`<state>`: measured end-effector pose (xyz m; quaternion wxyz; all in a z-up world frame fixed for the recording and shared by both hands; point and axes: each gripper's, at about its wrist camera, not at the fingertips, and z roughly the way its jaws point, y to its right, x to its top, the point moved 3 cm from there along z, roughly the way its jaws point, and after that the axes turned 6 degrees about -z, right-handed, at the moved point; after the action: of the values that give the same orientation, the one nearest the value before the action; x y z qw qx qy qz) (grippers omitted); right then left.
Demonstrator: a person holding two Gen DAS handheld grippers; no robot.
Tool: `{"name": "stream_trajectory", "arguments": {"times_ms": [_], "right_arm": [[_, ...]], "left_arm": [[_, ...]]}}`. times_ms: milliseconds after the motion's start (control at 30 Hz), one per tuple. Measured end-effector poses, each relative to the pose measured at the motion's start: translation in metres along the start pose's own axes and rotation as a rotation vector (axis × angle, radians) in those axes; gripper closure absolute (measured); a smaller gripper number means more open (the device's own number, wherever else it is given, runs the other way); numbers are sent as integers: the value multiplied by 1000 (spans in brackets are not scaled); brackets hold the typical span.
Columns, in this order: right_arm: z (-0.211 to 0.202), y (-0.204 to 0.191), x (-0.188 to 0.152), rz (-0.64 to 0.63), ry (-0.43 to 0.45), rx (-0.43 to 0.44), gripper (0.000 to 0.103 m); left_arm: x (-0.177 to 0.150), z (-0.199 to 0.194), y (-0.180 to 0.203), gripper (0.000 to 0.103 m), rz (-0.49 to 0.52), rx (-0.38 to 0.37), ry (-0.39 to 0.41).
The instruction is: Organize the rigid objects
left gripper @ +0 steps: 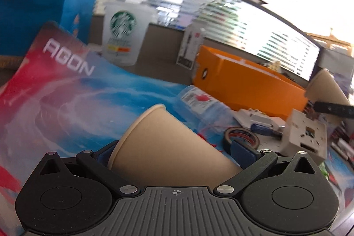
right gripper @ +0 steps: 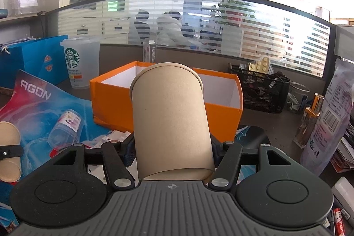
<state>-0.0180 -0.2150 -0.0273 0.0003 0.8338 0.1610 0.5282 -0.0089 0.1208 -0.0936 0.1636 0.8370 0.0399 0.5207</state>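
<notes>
My left gripper (left gripper: 174, 154) is shut on a tan paper cup (left gripper: 163, 143) that lies tilted between its blue pads, above the red and blue AGON mat (left gripper: 66, 90). My right gripper (right gripper: 171, 147) is shut on a second tan paper cup (right gripper: 170, 121), held in front of the open orange box (right gripper: 223, 110). In the left wrist view the orange box (left gripper: 247, 85) lies ahead on the right and the right gripper's cup (left gripper: 325, 87) shows at the right edge. In the right wrist view the left gripper's cup (right gripper: 8, 147) shows at the left edge.
A clear plastic bottle (left gripper: 203, 105) and a tape roll (left gripper: 241, 138) lie on the mat, with a white block (left gripper: 305, 136) at right. A Starbucks cup (right gripper: 77, 61) and blue bag (right gripper: 28, 59) stand at back left. A black mesh organiser (right gripper: 261, 90) and gold bottle (right gripper: 309, 118) stand right.
</notes>
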Motion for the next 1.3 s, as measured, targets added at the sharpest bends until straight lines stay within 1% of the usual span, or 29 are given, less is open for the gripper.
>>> {"name": "stream_trajectory", "arguments": {"times_ms": [33, 133, 167, 267, 367, 467, 500, 600, 700, 767, 800, 833, 867, 900, 967, 1033, 1067, 1100, 1167, 1200, 1300], "right_arm": [[0, 1, -1, 2, -3, -2, 45], [-1, 3, -2, 11, -2, -4, 45], [-2, 3, -2, 12, -1, -3, 45], [-2, 4, -2, 15, -1, -4, 45], [-3, 4, -2, 14, 0, -2, 45], [-5, 2, -2, 11, 1, 1, 45], [-5, 2, -2, 10, 0, 2, 45], [-7, 2, -2, 13, 0, -2, 45], [-9, 2, -2, 20, 5, -1, 45], [-10, 2, -2, 21, 5, -3, 45], [-10, 2, -3, 21, 5, -5, 45], [-11, 2, -3, 23, 4, -6, 45], [-11, 3, -4, 26, 3, -6, 45], [-12, 3, -5, 29, 2, -5, 45], [-12, 4, -6, 35, 0, -5, 45], [-12, 5, -7, 41, -1, -6, 45], [-13, 5, -8, 42, 0, -6, 45], [-13, 5, -8, 43, 1, -6, 45], [-13, 5, -8, 43, 2, -5, 45], [-13, 6, -8, 43, 1, -5, 45], [-13, 6, -8, 43, 1, -5, 45]], "left_arm": [[-1, -3, 5, 0, 35, -9, 17], [-4, -9, 17, 0, 151, -53, 31], [-6, -11, 20, 0, 181, -55, 41], [-9, -13, 25, 0, 230, -56, 65], [-8, -15, 28, 0, 255, -60, 73], [-5, -23, 26, 0, 227, -59, 159], [-4, -22, 27, 0, 224, -52, 156], [-7, -11, 27, 0, 218, -51, 78], [-9, -9, 27, 0, 184, -62, 73], [-9, -10, 27, 12, 155, -85, 78], [-7, -12, 26, 23, 138, -98, 91], [-5, -12, 25, 31, 133, -96, 99], [-3, -13, 24, 35, 131, -99, 104], [0, -12, 23, 42, 123, -97, 106], [4, -10, 22, 48, 116, -96, 102], [8, -10, 24, 64, 116, -105, 110], [10, -10, 25, 69, 109, -119, 103], [12, -10, 25, 76, 99, -131, 98], [16, -6, 27, 82, 79, -155, 75], [18, -5, 27, 89, 62, -168, 68], [20, -1, 28, 93, 26, -187, 47]]}}
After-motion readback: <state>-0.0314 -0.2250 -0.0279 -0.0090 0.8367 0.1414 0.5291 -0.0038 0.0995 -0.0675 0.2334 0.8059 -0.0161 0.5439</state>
